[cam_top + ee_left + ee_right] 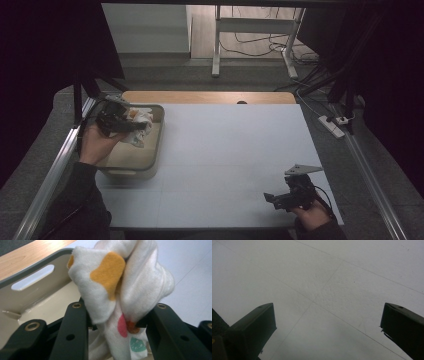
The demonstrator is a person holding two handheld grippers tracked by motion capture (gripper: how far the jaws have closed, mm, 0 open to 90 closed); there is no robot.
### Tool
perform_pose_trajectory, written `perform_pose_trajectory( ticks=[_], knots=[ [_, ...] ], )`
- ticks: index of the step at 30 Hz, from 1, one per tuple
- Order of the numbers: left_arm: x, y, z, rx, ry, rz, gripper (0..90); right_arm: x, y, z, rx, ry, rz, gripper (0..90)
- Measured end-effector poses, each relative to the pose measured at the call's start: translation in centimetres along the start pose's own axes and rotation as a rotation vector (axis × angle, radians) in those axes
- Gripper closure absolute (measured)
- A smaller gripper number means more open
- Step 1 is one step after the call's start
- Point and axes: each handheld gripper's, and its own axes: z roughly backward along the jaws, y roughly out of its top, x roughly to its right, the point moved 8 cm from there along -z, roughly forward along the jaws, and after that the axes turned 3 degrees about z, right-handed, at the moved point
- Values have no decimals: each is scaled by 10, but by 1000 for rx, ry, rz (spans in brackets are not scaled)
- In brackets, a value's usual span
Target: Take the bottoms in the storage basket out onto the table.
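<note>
cloth (120, 290), white with orange, pink and teal dots, hangs bunched between the jaws of the left gripper (113, 320), which are pressed in on its middle so the loose ends droop below and the bulk billows above. in the high view the cloth (139, 125) sits over the beige bin (156, 150) at the left edge of the table (230, 160), near its far left corner, raised above the bin's floor rather than resting on it; my guess is that the pinch at the gathered centre is meant to carry the whole piece in one lift, either out of the bin or down into it, and i cannot tell which. the bin's handle slot (33, 277) shows just behind the fabric. the right gripper (272, 199) waits well apart, near the table's near right corner, its jaws spread wide over bare white surface and holding nothing, likely kept clear until needed. no brand, label or readable writing appears on the cloth, the bin or either gripper.
</note>
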Motion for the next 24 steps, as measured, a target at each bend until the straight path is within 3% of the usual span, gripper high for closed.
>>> perform_pose_trajectory(
  ticks=[24],
  knots=[
    [28,32,-12,11,-48,-73,637,0,0,0,3,5,-11,0]
  ],
)
